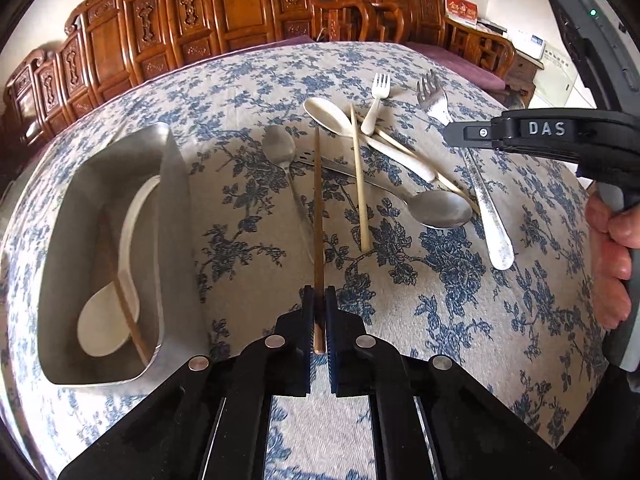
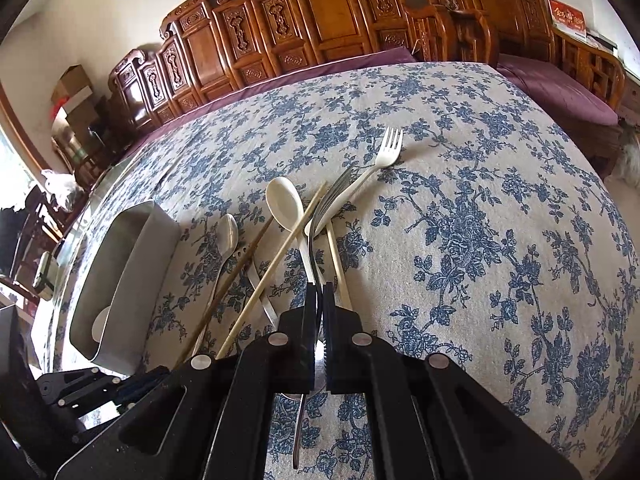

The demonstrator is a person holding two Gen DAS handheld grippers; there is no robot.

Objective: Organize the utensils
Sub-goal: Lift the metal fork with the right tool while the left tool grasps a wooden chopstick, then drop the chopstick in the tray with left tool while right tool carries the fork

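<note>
My left gripper [image 1: 319,312] is shut on the near end of a brown chopstick [image 1: 318,216] that points away over the cloth. My right gripper [image 2: 319,300] is shut on the handle of a metal fork [image 2: 320,216], its tines up and tilted; the fork [image 1: 468,160] also shows in the left wrist view. A metal tray [image 1: 176,200] at the left holds a white spoon [image 1: 108,320] and a brown chopstick [image 1: 120,296]. A pile lies between: metal spoons [image 1: 440,208], a white spoon [image 1: 324,114], a white fork [image 1: 378,96], pale chopsticks [image 1: 360,184].
The table [image 2: 480,240] has a blue floral cloth. Carved wooden chairs [image 2: 320,20] and a purple cushioned bench [image 2: 560,88] line the far side. The left gripper's body [image 2: 100,392] sits just left of my right gripper.
</note>
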